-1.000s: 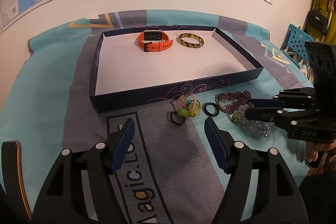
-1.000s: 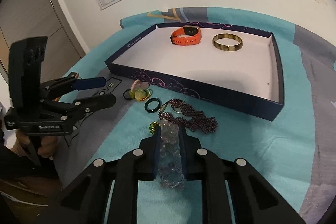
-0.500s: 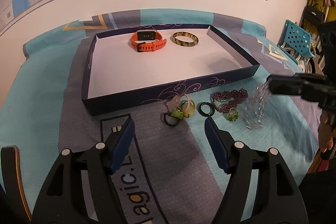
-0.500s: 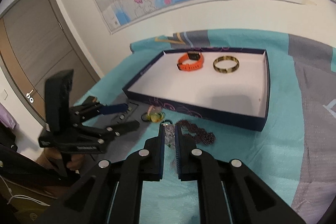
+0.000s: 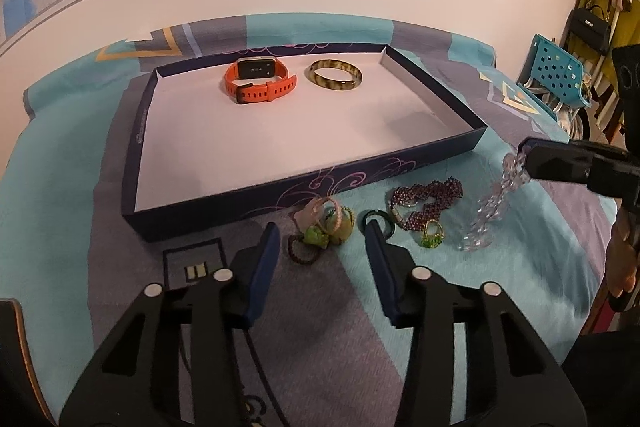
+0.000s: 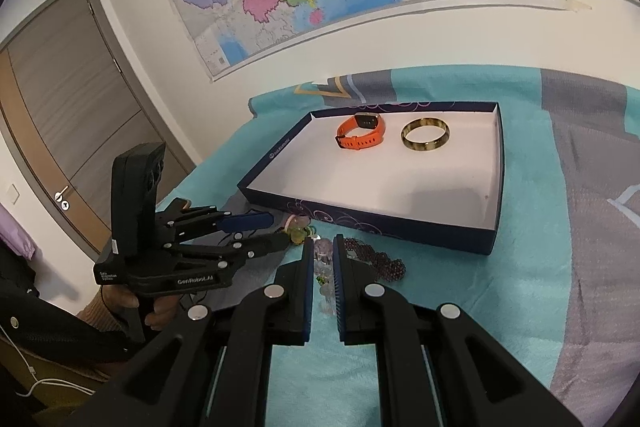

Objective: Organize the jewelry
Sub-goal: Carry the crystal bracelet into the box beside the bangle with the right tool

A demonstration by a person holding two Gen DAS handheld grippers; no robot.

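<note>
Item: clear crystal bead bracelet (image 5: pixel 490 203). Since a second earlier it had gone from lying on the bed's patterned cover (image 5: pixel 72 163), the right tongs (image 6: pixel 322 255) clamped over it, to hanging in the air, its top end pinched between those clenched tongs and its lower beads just above or brushing the cover; contact could not be told. Judged: pick-up done, transfer to the box (image 5: pixel 440 147) still to come.

Orientation: long axis near vertical, slanting down and to the left in the left wrist view; the strand hung limp, so likely to swing in transit.

Position: in front of the box's near right corner, beside the purple bead bracelet (image 5: pixel 428 195) and the green ring (image 5: pixel 432 237).

Left tongs (image 5: pixel 322 247): jaws had just been closing partway, nothing gripped; they stood apart over the cluster of small rings (image 5: pixel 324 231), a dark green ring (image 5: pixel 378 219) by the right finger.

Already in box: orange watch (image 5: pixel 260 81), amber bangle (image 5: pixel 336 77), side by side at the far wall.
</note>
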